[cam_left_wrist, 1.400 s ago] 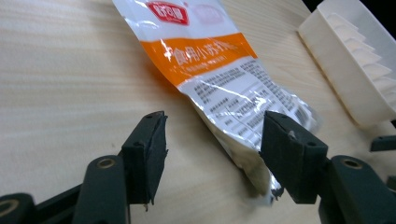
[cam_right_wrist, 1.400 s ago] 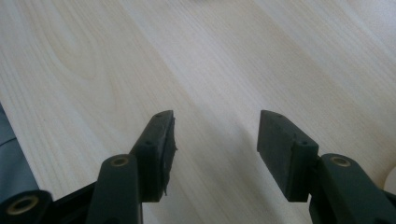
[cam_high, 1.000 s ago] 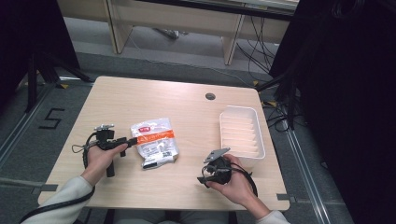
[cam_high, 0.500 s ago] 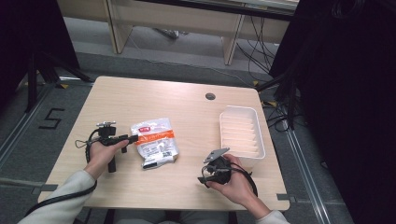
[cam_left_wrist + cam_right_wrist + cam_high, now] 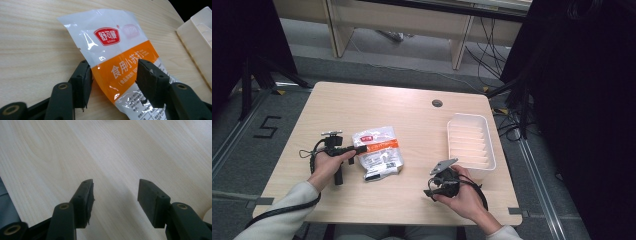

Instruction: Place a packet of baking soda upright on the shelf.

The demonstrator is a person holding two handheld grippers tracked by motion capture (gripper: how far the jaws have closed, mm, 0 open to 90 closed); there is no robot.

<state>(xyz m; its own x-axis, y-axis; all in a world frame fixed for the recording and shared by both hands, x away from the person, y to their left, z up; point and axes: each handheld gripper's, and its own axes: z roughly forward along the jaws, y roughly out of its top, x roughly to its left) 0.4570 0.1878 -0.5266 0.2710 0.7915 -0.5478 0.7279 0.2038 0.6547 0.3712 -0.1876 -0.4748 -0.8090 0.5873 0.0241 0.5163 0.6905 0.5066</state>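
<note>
A clear plastic packet (image 5: pixel 378 150) with a red logo and an orange band lies flat near the middle of the wooden table (image 5: pixel 377 107). My left gripper (image 5: pixel 360 149) is at the packet's left edge, open. In the left gripper view its two black jaws straddle the orange band of the packet (image 5: pixel 125 66) with a gap on each side. My right gripper (image 5: pixel 435 186) is held low near the front edge, right of the packet, open. The right gripper view has its jaws spread over bare wood (image 5: pixel 115 162).
A white ribbed plastic tray (image 5: pixel 471 141) stands at the right side of the table, just beyond my right hand; its corner (image 5: pixel 197 37) shows in the left gripper view. A small round hole (image 5: pixel 437 103) sits near the table's far edge. Floor and dark stands surround the table.
My left gripper has crept slightly right, onto the packet's left edge. The right hand and gripper have stayed put.
</note>
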